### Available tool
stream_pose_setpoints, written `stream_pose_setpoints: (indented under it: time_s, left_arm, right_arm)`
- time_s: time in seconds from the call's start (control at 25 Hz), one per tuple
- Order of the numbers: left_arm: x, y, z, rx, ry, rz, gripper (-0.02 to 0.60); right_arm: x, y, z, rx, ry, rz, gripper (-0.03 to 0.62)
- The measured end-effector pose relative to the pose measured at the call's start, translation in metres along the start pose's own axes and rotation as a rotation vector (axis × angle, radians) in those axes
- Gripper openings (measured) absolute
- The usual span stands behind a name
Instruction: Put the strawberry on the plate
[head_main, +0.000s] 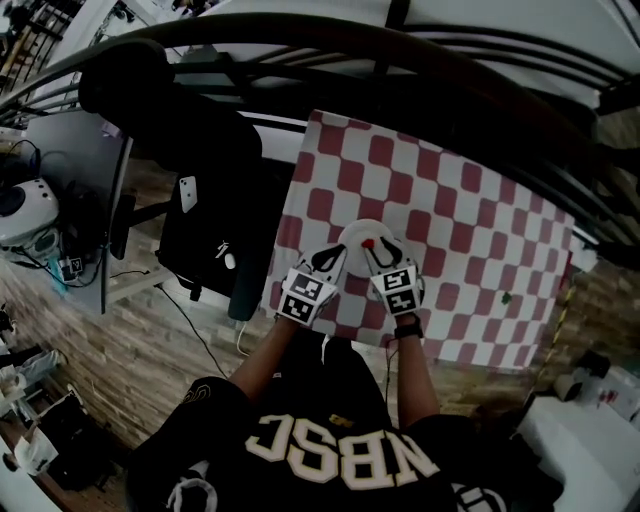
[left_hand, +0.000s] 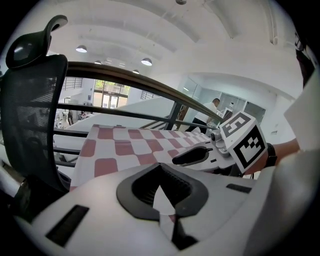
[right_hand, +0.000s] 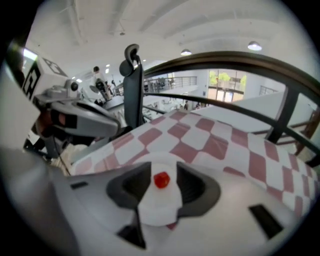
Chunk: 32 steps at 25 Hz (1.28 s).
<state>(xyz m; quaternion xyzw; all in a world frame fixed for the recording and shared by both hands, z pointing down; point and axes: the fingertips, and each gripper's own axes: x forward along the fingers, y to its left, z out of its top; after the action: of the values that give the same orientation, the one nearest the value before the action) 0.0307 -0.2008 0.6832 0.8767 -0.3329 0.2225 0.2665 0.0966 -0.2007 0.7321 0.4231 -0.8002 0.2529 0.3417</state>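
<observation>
Strawberry (right_hand: 161, 180) sits on the plate (right_hand: 157, 207); the release step looks about done.
Checkered counter (head_main: 480, 230) carries the white plate near its front edge. Right tool (right_hand: 162, 172) is over the plate, jaws wide apart either side of the berry, pads not pressing it. Left tool (left_hand: 160, 192) is just beside it, jaws together at the tips, nothing in them. Next move, I'd guess: draw the right tool straight back and up, jaws kept wide so they don't knock the berry off.
</observation>
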Motion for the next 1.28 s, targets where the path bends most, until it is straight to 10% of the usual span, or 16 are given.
stream_pose_setpoints:
  time_s: [0.28, 0.68, 0.88, 1.28]
  left_arm:
    - [-0.024, -0.018, 0.071, 0.034, -0.121, 0.001, 0.006]
    - [-0.052, -0.043, 0.179, 0.124, -0.387, 0.015, 0.006]
    - [-0.044, -0.031, 0.201, 0.179, -0.482, 0.018, 0.006]
    - [-0.053, -0.062, 0.229, 0.249, -0.57, -0.019, 0.006]
  right_arm:
    - [-0.07, 0.008, 0.065, 0.137, -0.201, 0.047, 0.143]
    - [-0.177, -0.032, 0.179, 0.072, -0.629, -0.148, 0.072]
    - [-0.187, -0.052, 0.194, -0.003, -0.75, -0.356, 0.04]
    - [-0.198, -0.037, 0.207, 0.027, -0.805, -0.275, 0.035]
